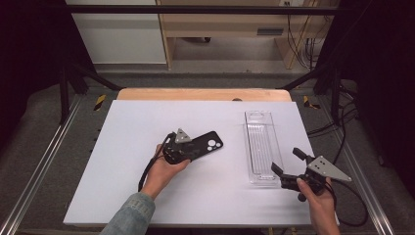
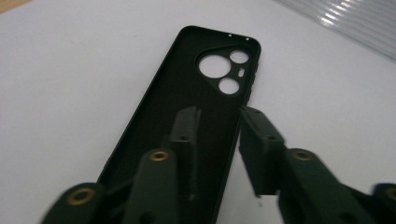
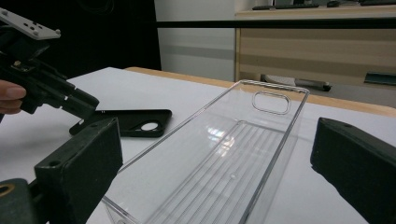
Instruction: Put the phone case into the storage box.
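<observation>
Pinching one long rim of the flat black rubbery phone case (image 2: 187,107) near the middle of the white bench (image 1: 122,147), the left gripper (image 2: 217,128) has its fingers narrowed across that wall, probably for lifting. Rightward, the long clear plastic tray (image 1: 261,147) lies near the right edge, open side up to receive it; the right gripper (image 1: 288,161) waits with fingers spread at the tray's near end.

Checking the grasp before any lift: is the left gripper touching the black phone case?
Touching. In the left gripper view the left gripper straddles one side wall of the phone case, one jaw inside, one outside, pads against the rim.
</observation>
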The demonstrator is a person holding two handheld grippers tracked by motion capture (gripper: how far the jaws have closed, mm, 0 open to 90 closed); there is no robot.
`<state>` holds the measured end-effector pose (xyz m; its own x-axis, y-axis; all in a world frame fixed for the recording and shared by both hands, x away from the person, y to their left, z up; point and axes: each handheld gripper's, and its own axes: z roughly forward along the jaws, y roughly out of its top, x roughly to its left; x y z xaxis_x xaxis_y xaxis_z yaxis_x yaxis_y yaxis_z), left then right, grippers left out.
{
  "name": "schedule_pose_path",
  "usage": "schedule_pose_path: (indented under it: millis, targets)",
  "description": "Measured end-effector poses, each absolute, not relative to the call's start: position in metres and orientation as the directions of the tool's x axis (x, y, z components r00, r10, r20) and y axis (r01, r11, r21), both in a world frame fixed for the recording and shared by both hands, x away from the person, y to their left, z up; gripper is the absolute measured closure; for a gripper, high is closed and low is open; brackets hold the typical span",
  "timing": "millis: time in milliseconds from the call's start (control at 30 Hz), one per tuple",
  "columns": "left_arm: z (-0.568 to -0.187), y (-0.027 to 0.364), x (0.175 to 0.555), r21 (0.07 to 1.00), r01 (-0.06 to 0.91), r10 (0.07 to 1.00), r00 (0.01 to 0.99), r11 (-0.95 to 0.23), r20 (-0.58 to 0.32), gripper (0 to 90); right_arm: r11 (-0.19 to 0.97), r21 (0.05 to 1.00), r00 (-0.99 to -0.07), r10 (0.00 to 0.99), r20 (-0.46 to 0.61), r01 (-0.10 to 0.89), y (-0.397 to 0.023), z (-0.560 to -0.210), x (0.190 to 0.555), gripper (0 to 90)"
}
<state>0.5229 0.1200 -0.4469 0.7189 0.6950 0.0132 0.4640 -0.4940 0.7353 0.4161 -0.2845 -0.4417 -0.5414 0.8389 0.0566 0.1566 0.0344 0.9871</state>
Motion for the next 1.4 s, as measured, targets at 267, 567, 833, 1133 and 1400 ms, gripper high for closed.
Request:
schedule_pose_path:
  millis: [267, 567, 833, 1133, 1400]
  targets:
    - [-0.449, 0.125, 0.525, 0.688, 0.524, 0.719, 0.695, -0.502, -0.005, 90.0, 0.035, 0.988, -0.540, 0.840, 0.053, 0.151, -0.284, -0.441, 0.416, 2.6]
    - [-0.454, 0.126, 0.527, 0.655, 0.545, 0.724, 0.690, -0.523, 0.005, 90.0, 0.035, 0.988, -0.538, 0.841, 0.053, 0.152, -0.284, -0.441, 0.416, 2.7]
    - [-0.464, 0.129, 0.528, 0.628, 0.585, 0.740, 0.672, -0.514, -0.021, 90.0, 0.031, 0.988, -0.539, 0.841, 0.056, 0.151, -0.286, -0.441, 0.416, 2.7]
    - [-0.461, 0.138, 0.520, 0.592, 0.605, 0.729, 0.683, -0.532, -0.043, 90.0, 0.032, 0.988, -0.539, 0.840, 0.055, 0.151, -0.285, -0.440, 0.415, 2.7]
    - [-0.460, 0.144, 0.502, 0.579, 0.609, 0.719, 0.693, -0.542, -0.055, 90.0, 0.034, 0.988, -0.541, 0.839, 0.054, 0.151, -0.284, -0.440, 0.415, 2.7]
